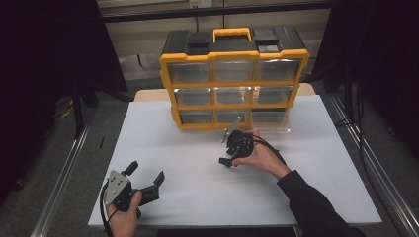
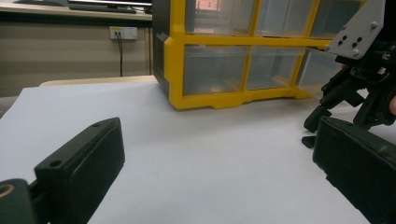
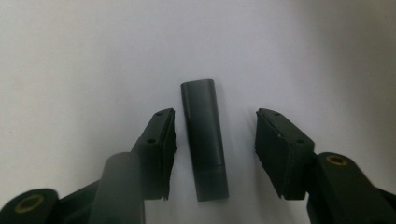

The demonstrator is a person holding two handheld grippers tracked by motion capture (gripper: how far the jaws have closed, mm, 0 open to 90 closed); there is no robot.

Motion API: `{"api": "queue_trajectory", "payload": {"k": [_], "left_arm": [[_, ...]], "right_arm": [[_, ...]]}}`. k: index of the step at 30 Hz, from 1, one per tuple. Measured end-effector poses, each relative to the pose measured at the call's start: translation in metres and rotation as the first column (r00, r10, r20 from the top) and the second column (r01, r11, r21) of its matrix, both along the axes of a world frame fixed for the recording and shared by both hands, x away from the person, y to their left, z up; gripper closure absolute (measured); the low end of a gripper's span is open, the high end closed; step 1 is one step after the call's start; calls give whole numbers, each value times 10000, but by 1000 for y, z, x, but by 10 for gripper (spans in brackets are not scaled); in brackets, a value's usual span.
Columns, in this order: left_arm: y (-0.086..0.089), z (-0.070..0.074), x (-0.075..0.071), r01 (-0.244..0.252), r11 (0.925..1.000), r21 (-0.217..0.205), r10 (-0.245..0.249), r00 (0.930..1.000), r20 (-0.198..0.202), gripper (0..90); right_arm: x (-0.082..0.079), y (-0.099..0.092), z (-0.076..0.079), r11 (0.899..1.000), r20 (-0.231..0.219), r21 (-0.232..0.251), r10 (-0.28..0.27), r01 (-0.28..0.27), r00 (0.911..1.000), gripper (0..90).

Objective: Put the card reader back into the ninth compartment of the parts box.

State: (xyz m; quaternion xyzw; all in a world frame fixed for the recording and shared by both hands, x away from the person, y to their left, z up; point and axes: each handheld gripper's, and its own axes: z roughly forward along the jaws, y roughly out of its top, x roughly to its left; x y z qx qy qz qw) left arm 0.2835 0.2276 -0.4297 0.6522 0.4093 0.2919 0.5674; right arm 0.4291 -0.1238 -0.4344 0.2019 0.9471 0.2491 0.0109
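Left gripper (image 1: 148,180): near left of white tabletop (image 1: 197,197), jaws wide, nothing between them. Right gripper (image 3: 212,151): centre, pointing down, jaws half-open astride dark grey tube (image 3: 204,140) lying flat, pads clear of it. Yellow drawer cabinet (image 1: 232,79): far side, just beyond.

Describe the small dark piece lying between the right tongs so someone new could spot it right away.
Start at the yellow drawer cabinet at the back of the white table. In front of its bottom row, the right tongs point down over a short dark grey tube lying flat, untouched. It is the one loose item on the sheet.
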Motion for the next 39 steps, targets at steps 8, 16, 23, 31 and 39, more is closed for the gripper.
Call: {"api": "queue_trajectory", "payload": {"k": [8,16,23,31,39], "left_arm": [[0,0,-1,6,10000,-44,-6,10000,-4,23],[1,0,-1,34,10000,-16,-34,10000,0,23],[0,0,-1,103,9999,23,-103,9999,-51,23],[0,0,-2,106,9999,-74,-106,9999,-25,23],[0,0,-2,141,9999,-45,-141,9999,0,23]], "right_arm": [[-4,4,1,9989,288,-461,122,-109,9995,563],[-5,7,4,9960,59,-851,266,-260,9996,703],[-5,8,4,9961,-2,-759,440,-439,9990,739],[-6,7,5,9962,137,-764,424,-413,9990,740],[-7,5,7,9974,109,-634,359,-351,9993,740]]}}
